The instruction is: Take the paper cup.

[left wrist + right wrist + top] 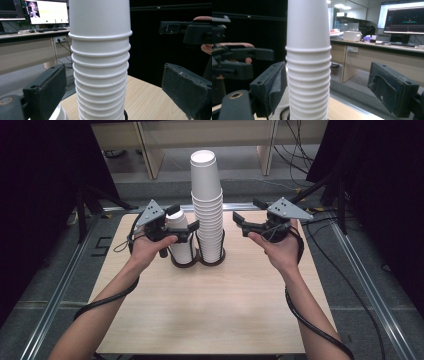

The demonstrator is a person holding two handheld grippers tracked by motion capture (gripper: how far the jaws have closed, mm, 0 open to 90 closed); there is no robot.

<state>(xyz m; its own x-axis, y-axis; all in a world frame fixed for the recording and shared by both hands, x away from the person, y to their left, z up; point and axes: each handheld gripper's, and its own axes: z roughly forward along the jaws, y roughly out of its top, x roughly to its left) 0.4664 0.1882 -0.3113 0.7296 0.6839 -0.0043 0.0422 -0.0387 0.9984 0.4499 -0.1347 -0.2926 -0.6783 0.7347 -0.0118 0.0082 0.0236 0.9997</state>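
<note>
White paper cups, nested upside down into a tall ribbed stack (206, 205), stand in the right ring of a dark twin-ring holder (199, 260) near the far middle of the pale wooden counter (210, 310). Just beside the tall stack, in the holder's left ring, sits a much shorter stack of white paper cups (179, 240), its top well below the tall one's.

In the high view the left hand-held gripper (182, 227) sits at the short stack, one jaw behind it and one in front; whether the pads touch it cannot be told. In the left gripper view (113, 92) its jaws stand apart with the tall stack between them farther off and clear gaps on both sides. The right hand-held gripper (240, 222) hovers to the right of the tall stack, near it but apart, jaws spread and holding nothing; in the right gripper view (327, 87) the tall stack rises between the pads with room on each side.

Bare wood lies broad on the near half of the counter and to either side of the holder; the far edge runs close behind the cups.
</note>
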